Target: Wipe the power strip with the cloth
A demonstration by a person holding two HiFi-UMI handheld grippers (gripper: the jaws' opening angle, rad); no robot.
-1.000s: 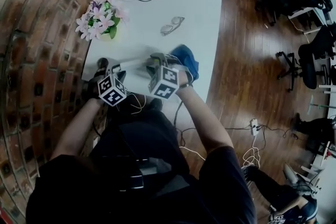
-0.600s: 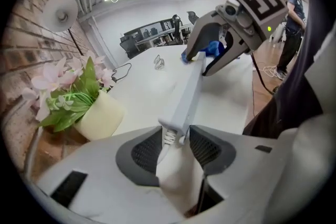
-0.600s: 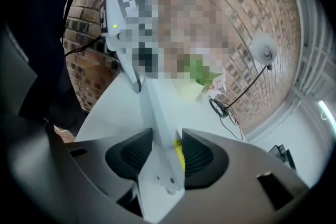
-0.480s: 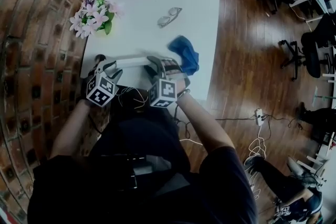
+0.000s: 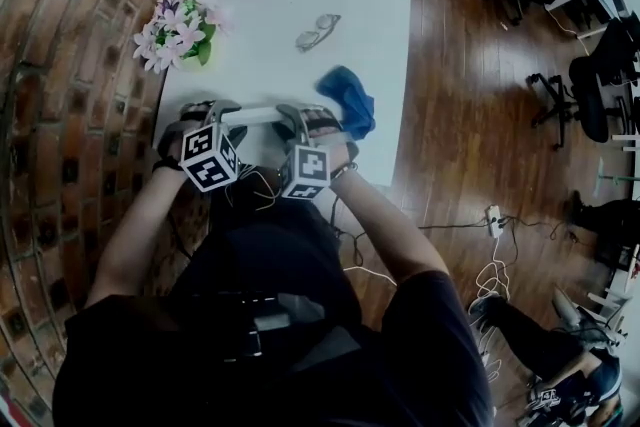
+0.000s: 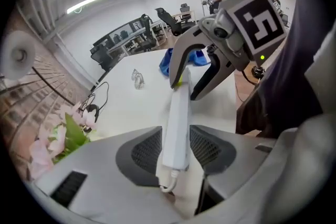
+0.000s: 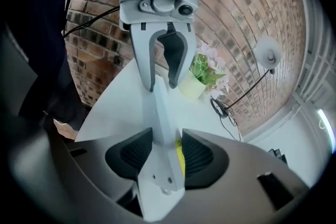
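Jaws grip the white power strip (image 5: 258, 115) by its ends at the table's (image 5: 330, 15) near edge, the left gripper's (image 5: 215, 111) having just eased slightly wider on the cord end: likely light, rigid, slick plastic, best held endwise; blue cloth (image 5: 348, 101) beside the right gripper (image 5: 300, 118).

An open-plan office, by the look of it — black swivel chairs (image 5: 588, 115) on wooden flooring (image 5: 470, 145) at right, long dark desks (image 6: 123, 35) upper left.
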